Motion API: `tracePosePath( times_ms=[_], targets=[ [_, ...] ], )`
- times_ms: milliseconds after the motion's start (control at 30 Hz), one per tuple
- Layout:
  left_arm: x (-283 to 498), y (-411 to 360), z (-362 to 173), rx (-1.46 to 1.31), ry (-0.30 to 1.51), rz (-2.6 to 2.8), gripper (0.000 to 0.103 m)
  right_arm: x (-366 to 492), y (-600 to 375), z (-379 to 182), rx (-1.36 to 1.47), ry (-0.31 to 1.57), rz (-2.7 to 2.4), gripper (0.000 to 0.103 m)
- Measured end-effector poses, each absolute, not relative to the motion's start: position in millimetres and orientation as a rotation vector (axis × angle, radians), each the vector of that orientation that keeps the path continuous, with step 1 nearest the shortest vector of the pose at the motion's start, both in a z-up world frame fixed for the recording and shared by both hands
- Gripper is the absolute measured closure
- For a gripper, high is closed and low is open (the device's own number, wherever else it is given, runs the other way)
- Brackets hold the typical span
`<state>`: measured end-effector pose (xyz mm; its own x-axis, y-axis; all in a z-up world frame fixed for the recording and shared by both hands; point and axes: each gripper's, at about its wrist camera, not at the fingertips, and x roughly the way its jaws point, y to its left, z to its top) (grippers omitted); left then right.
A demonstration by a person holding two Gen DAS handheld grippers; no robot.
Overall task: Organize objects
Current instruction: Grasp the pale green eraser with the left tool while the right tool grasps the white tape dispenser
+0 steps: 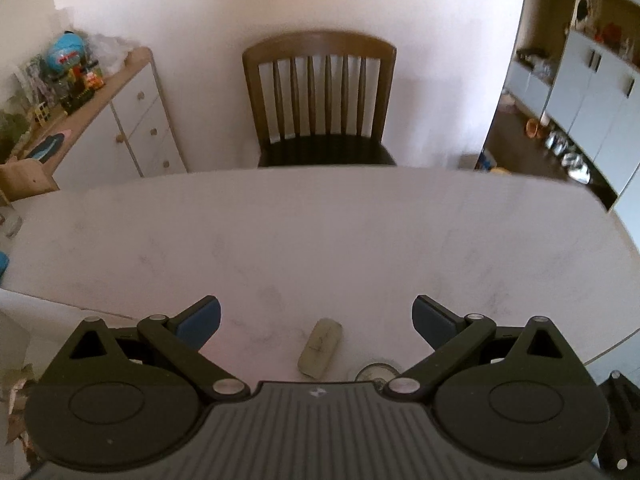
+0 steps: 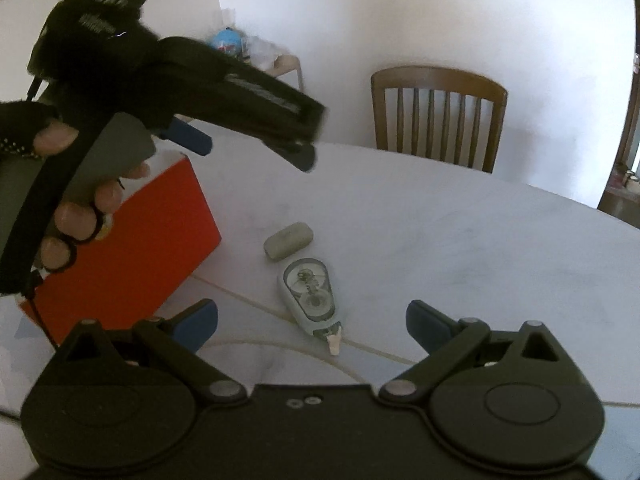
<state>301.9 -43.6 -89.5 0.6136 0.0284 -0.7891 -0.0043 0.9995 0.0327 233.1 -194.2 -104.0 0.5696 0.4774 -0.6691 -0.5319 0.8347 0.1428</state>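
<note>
A grey eraser [image 1: 320, 347] lies on the white marble table [image 1: 320, 232], just below and between the wide-spread jaws of my left gripper [image 1: 316, 318], which is open and empty. A correction tape dispenser [image 1: 376, 372] peeks out beside it, mostly hidden by the gripper body. In the right wrist view the eraser [image 2: 288, 240] and the pale blue tape dispenser [image 2: 310, 296] lie ahead of my right gripper [image 2: 312, 326], open and empty. An orange box [image 2: 132, 248] stands left of them. The left gripper [image 2: 248, 148], held by a gloved hand [image 2: 76, 216], hovers above box and eraser.
A wooden chair [image 1: 320, 100] stands at the table's far side against a white wall. A white cabinet [image 1: 132, 120] with toys on top is at the back left. Open shelving [image 1: 580, 92] shows at the right. A thin seam [image 2: 380, 350] runs across the tabletop.
</note>
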Motion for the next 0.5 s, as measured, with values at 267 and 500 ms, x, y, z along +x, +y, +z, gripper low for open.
tracePosePath(
  times_ms=[267,500],
  targets=[
    [318,-59,-124,0.091,0.945,0.063,0.001,254,-175,-129,-0.105,0.784,0.594,0.01],
    [324,-72,-136,0.151,0.927,0.058,0.004,260,-171,-146,-0.101,0.799,0.596,0.018]
  ],
)
